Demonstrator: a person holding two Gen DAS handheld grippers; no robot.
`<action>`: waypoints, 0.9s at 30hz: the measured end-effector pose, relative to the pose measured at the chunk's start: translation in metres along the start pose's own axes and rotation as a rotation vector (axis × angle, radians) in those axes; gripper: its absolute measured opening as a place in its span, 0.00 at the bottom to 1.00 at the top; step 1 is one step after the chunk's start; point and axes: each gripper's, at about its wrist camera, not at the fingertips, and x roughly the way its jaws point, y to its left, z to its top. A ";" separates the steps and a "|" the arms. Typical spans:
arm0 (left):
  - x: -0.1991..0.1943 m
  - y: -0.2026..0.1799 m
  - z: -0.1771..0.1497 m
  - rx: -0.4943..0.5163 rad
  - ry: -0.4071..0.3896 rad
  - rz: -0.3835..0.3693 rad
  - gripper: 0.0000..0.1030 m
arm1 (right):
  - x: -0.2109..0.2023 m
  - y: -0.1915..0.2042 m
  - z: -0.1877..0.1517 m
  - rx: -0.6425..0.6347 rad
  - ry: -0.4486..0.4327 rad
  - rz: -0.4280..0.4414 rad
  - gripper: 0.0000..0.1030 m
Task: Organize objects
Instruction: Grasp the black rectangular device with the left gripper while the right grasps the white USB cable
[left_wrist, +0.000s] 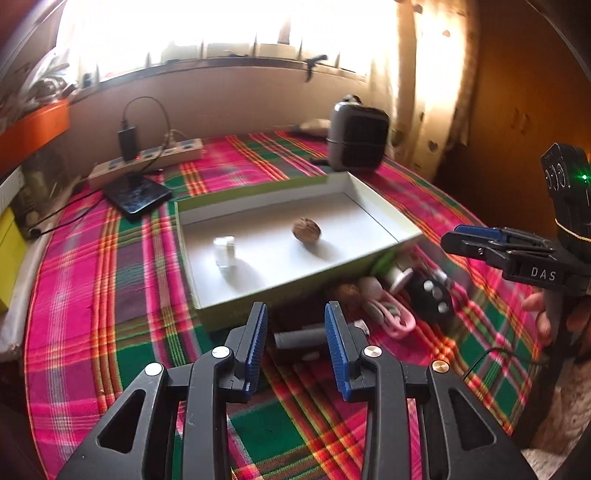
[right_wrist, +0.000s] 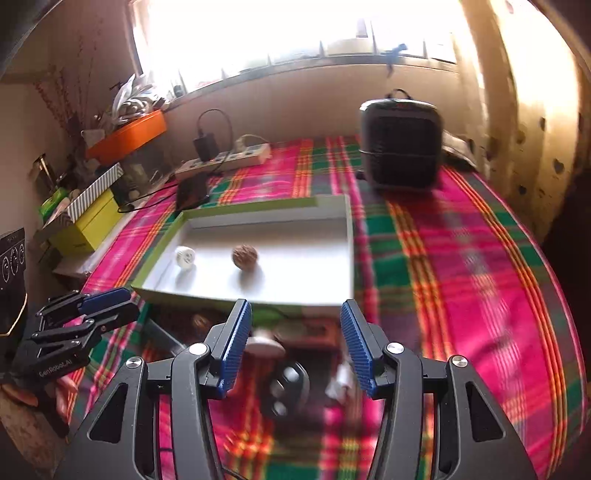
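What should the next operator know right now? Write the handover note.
Left gripper: open, empty, above the pile.
Right gripper: open, empty, also above the pile.
Tray: holds a walnut and a small clear jar.
Pile in front of the tray: second walnut, pink cable, black round piece, grey cylinder, a few blurred bits.
Done: two items in the tray.
Left: move the pile into the tray, one piece at a time.

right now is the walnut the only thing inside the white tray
No, the white tray holds two things: the walnut and a small white cylinder to its left.
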 end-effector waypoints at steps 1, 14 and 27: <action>0.002 -0.001 -0.001 0.009 0.012 -0.017 0.30 | -0.002 -0.002 -0.004 0.000 0.001 -0.008 0.50; 0.021 0.007 -0.007 -0.012 0.076 -0.075 0.31 | -0.006 -0.028 -0.033 0.049 0.035 -0.065 0.50; 0.008 -0.014 -0.021 -0.027 0.137 -0.211 0.31 | 0.002 -0.032 -0.041 0.066 0.058 -0.050 0.50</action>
